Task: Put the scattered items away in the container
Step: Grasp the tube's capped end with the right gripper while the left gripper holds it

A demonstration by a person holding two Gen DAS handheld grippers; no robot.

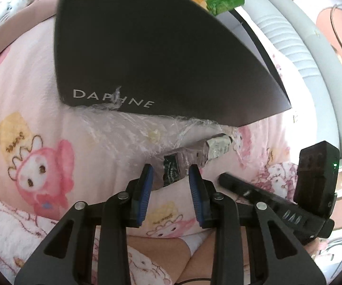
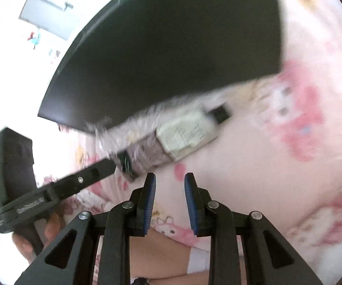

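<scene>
Clearly the left hand-held gripper (image 1: 171, 175) is pinching a small crumpled tube (image 1: 194, 156) by its flat, folded tail end, and the tube is hanging just above the pink cartoon blanket (image 1: 28, 118) that is covering the bed. In the right wrist view the same tube (image 2: 171, 140) is showing its pale printed label and its black cap (image 2: 220, 114), which is pointing away from the left gripper's fingers (image 2: 99, 169). Its cap end is lying close under the near edge of the dark box (image 1: 147, 54), the container with the word DAPHNE on it. Some clear crinkled plastic film (image 1: 123, 128) is lying between the tube and that box edge, touching both as far as I can tell.

The right hand-held gripper (image 2: 170, 180) is standing with its jaws partly spread and nothing between them; it is hovering near the tube's tail.

To my judgement the tube is light and soft, half squeezed out, so it is bending easily and can swing or slip from a shallow pinch. The crimped tail is thin but stiff enough to be held; the label part is slippery. A green packet (image 1: 225, 2) is already sticking out at the far side of the box.
</scene>
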